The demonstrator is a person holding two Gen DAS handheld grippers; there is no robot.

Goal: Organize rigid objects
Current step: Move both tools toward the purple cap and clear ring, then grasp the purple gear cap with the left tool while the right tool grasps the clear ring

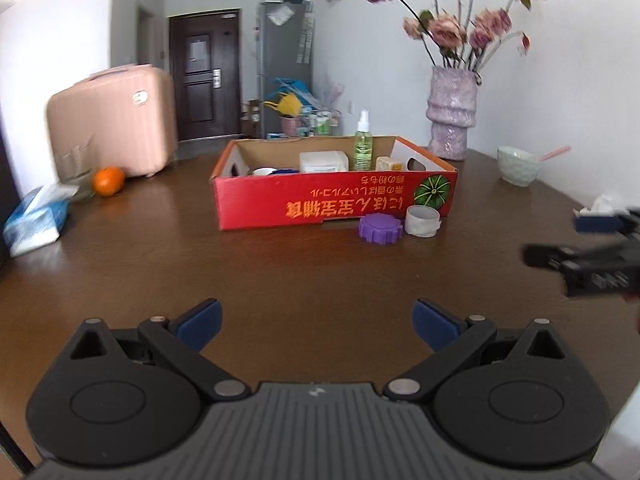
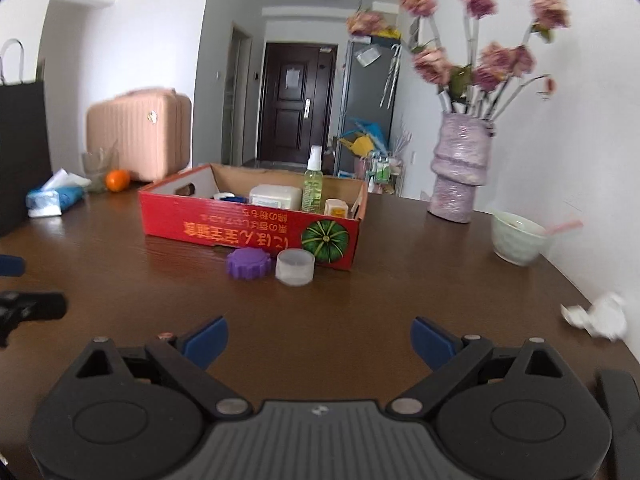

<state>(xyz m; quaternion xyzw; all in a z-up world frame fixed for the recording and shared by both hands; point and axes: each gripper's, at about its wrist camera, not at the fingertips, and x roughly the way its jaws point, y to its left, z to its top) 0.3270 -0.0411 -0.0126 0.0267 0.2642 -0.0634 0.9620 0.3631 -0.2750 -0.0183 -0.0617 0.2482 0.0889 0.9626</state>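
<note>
Both grippers spread wide, empty: left gripper (image 1: 316, 322), right gripper (image 2: 319, 340). Purple gear cap (image 2: 247, 264) & white cap (image 2: 295, 267) sat on bench (image 2: 400, 280), touching front of red box (image 2: 224, 228), straight ahead of right gripper, sl. left; ahead-right of left. Right looked nearer. Caps squat, round, no long axis.

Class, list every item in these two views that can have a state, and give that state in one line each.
Left gripper: open, empty.
Right gripper: open, empty.
Red cardboard box: open-topped, partly filled.
Spray bottle: upright inside the box, cap on.
Purple gear-shaped lid: flat on the table, outside the box.
White cap: open side up, beside the lid.
Bowl: upright, pink utensil in it.
Door: closed.
</note>
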